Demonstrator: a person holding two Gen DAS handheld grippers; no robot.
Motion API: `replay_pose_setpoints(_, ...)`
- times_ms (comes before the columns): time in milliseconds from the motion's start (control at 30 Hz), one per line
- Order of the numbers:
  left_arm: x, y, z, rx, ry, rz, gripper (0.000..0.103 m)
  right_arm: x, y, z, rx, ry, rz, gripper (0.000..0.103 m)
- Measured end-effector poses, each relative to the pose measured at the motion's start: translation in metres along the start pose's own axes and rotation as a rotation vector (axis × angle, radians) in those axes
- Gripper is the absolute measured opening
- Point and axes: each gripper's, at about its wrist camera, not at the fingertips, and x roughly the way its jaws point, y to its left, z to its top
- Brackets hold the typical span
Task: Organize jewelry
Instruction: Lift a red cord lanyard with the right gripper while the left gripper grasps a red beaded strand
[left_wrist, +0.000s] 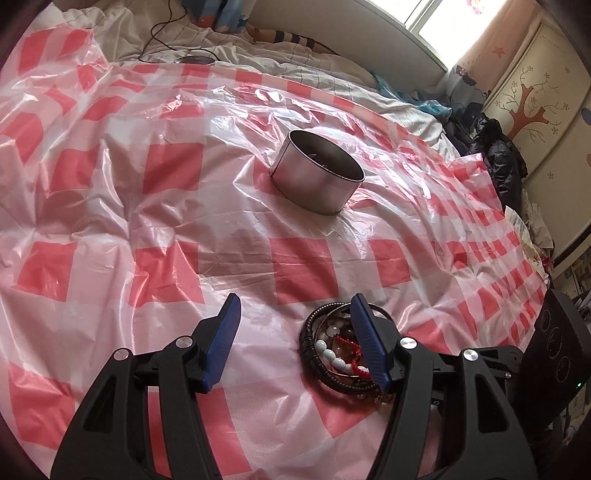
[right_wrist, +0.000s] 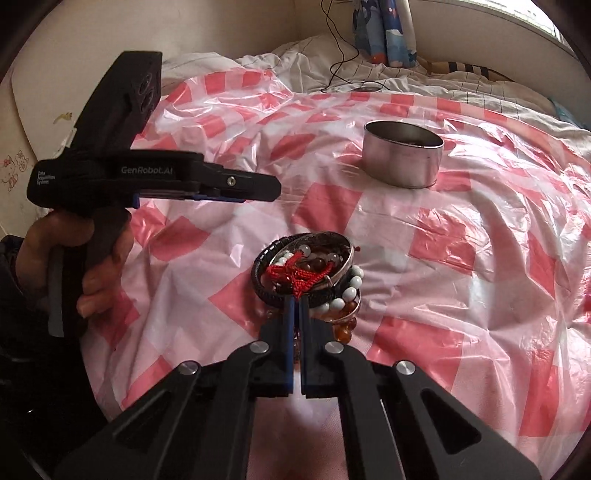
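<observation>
A pile of bracelets (right_wrist: 310, 273) lies on the pink checked plastic sheet (right_wrist: 443, 295): black coiled bands, white beads, amber beads, a metal bangle and a red cord bracelet (right_wrist: 295, 275). My right gripper (right_wrist: 297, 301) is shut on the red cord bracelet at the pile's near edge. In the left wrist view the pile (left_wrist: 340, 350) lies beside the right finger of my open, empty left gripper (left_wrist: 295, 306). A round metal tin (left_wrist: 317, 171) stands open beyond it, also seen in the right wrist view (right_wrist: 402, 155).
The sheet covers a bed with white bedding (left_wrist: 332, 70) behind. A black cable (right_wrist: 343, 62) runs across the bedding. Dark clothes (left_wrist: 495, 147) and a cabinet (left_wrist: 546, 122) stand at the bed's right side. My left gripper's body (right_wrist: 147, 177) hovers left of the pile.
</observation>
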Motion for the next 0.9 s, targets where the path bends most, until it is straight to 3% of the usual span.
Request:
replay_pose_setpoints(133, -0.007, -0.01, -0.008, 0.055, 0.019, -0.03, 0.06, -0.017, -0.016, 0.006, 0.094, -0.081, 0.074, 0.003)
replay_pose_setpoints(233, -0.012, -0.033, -0.023, 0.183, 0.023, -0.05, 0.063, -0.037, -0.031, 0.012, 0.179, -0.177, 0.148, 0.003)
replay_pose_setpoints(367, -0.001, -0.062, -0.039, 0.343, 0.057, -0.02, 0.064, -0.064, -0.05, 0.016, 0.273, -0.322, 0.223, 0.003)
replay_pose_setpoints(600, 0.01, -0.067, -0.044, 0.347, 0.055, 0.002, 0.063, -0.076, -0.067, 0.019, 0.348, -0.37, 0.236, 0.003)
replay_pose_setpoints(633, 0.012, -0.066, -0.044, 0.341, 0.06, 0.0, 0.056, -0.076, -0.066, 0.019, 0.341, -0.367, 0.232, 0.003)
replay_pose_setpoints(667, 0.014, -0.065, -0.045, 0.337, 0.071, -0.003, 0.042, -0.076, -0.066, 0.019, 0.338, -0.364, 0.231, 0.003)
replay_pose_setpoints(767, 0.016, -0.061, -0.044, 0.311, 0.083, -0.038, 0.023, -0.076, -0.068, 0.018, 0.346, -0.36, 0.233, 0.003)
replay_pose_setpoints(900, 0.014, -0.062, -0.043, 0.315, 0.069, -0.063, 0.009, -0.075, -0.07, 0.016, 0.357, -0.356, 0.232, 0.003)
